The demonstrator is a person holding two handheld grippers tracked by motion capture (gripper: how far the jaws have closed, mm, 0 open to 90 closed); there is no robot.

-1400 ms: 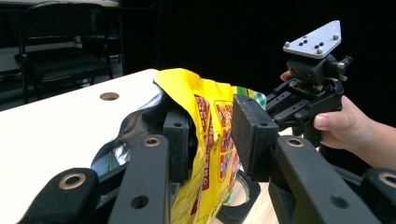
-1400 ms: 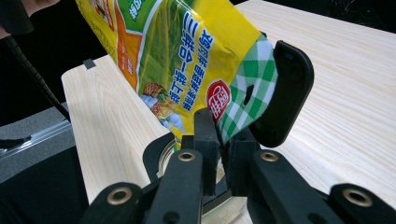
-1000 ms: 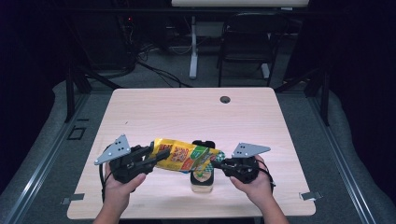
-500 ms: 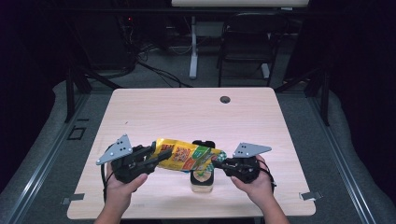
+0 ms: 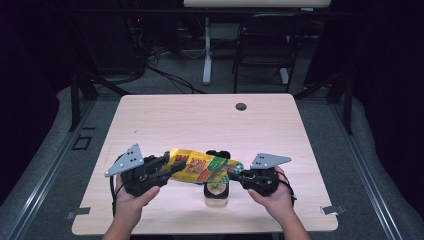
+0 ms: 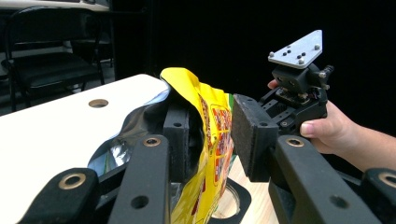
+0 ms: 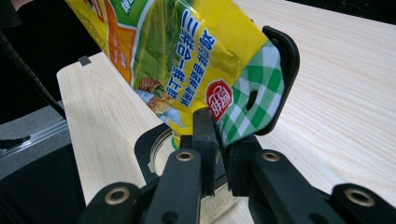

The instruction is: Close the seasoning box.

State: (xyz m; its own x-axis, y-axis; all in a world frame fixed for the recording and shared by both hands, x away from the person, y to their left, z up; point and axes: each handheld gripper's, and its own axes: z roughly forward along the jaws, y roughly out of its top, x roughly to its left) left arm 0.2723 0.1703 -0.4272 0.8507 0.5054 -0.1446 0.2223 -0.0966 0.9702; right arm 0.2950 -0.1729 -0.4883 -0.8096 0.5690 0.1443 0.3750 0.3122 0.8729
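The right tongs are pinching the yellow bag's corner; the left tongs, unclenched, are spreading its mouth. A slip risks spilling contents beside the jar below.

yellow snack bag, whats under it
A glass jar with a black funnel-like collar stands on the table beneath the yellow snack bag. The bag covers the jar's mouth, so its contents cannot be seen.
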